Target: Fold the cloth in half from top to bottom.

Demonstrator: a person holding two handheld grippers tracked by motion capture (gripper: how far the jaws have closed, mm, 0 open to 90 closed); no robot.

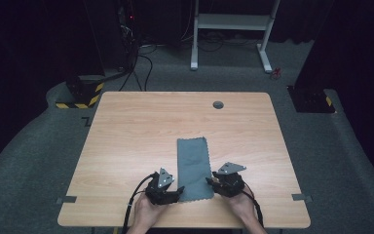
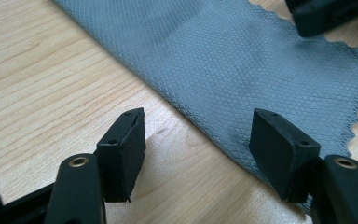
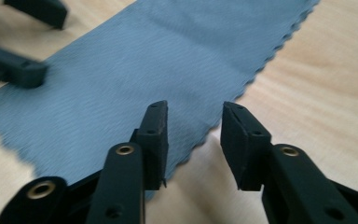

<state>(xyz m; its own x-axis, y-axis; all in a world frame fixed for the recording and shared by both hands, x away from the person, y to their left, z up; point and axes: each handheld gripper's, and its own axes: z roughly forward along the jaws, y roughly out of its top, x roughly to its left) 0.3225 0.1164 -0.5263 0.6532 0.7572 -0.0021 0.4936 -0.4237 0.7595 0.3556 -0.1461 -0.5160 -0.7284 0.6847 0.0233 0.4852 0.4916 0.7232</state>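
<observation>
A pale wooden surface (image 1: 126, 141) with rounded corners and a fine straight grain carries a single grey cloth (image 1: 193, 165), which lies flat near the middle of the surface's near edge, its long sides running away from the person. At the left, the left gripper (image 1: 175, 191) sits low at the cloth's near left corner, its black jaws spread wide: in the left gripper view one pad rests over bare wood and the other over the cloth's folded-looking left edge, with nothing pinched between them. The cloth itself (image 2: 233, 60) is a thin, matte microfibre with a tiny diamond weave (a faint crease crosses it) and a pinked, zigzag trim along its short near edge and its right side. At the right, the right gripper (image 1: 208, 182) sits at the cloth's near right edge; its jaws stand apart, one over the cloth (image 3: 135, 70) and one over the wood, and grip nothing. Each gripper wears a grey three-cornered plate and trails a dark cable toward the near edge.
</observation>
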